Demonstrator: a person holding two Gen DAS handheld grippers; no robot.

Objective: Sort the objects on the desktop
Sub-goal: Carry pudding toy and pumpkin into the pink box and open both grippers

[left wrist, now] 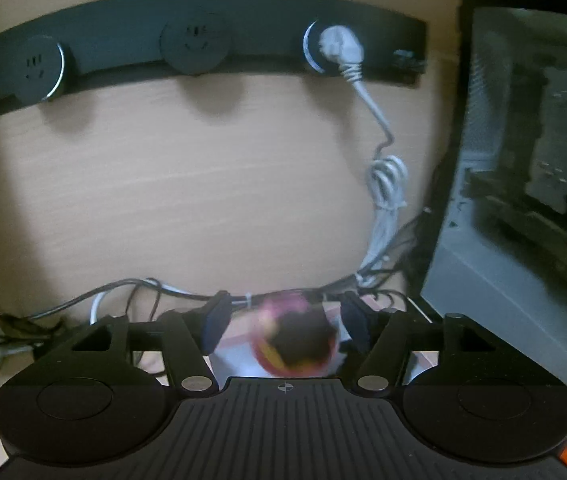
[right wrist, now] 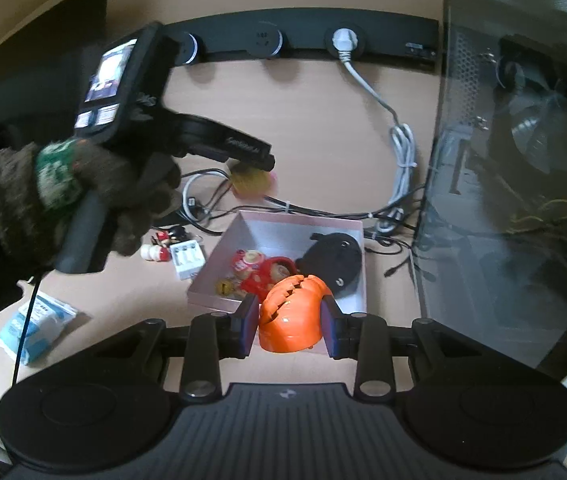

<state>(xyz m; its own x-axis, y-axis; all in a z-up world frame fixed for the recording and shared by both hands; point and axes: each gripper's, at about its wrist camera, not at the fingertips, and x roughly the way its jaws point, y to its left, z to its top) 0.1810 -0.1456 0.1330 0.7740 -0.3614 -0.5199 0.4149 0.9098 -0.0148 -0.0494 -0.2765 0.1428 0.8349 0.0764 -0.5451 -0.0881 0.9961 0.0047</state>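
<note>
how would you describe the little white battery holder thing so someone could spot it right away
Start at the open pink-edged box in the middle of the wooden desk. Just outside its left wall lies the white battery holder, flat on the desk. Unlike the small round red and white figurines beside it, it is rectangular, with a row of parallel slots.

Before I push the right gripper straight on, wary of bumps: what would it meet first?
The right gripper, shut on the orange pumpkin, points down into the open box. The pumpkin would probably reach the red toys there first, perhaps the black object beside them; depth is unclear.
</note>
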